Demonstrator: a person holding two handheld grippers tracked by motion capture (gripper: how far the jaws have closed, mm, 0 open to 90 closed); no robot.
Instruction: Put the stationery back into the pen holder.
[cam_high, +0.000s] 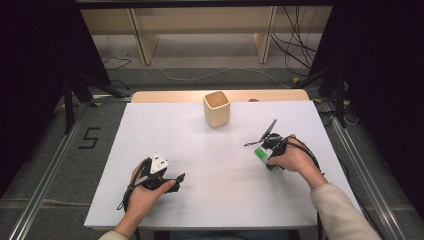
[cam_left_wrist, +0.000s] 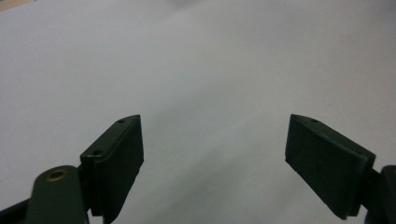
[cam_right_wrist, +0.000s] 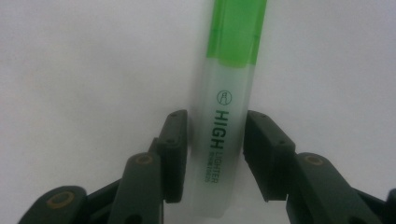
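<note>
A highlighter (cam_right_wrist: 224, 121) with a translucent white barrel and a green cap lies on the white table; its green cap (cam_high: 260, 152) pokes out to the left of the person's right hand. My right gripper (cam_right_wrist: 215, 114) points down at it, and both pads press the barrel's sides just below the cap. In the high view the right gripper (cam_high: 268, 156) sits at the table's right middle. My left gripper (cam_high: 177, 178) rests low at the near left, jaws wide apart, and the left gripper (cam_left_wrist: 215, 120) has nothing but bare white table between its pads.
A square beige cup (cam_high: 216, 108) stands upright at the far middle of the white table (cam_high: 200, 145). A wooden strip (cam_high: 170, 96) runs along the far edge. Dark stands and cables lie on the floor around the table.
</note>
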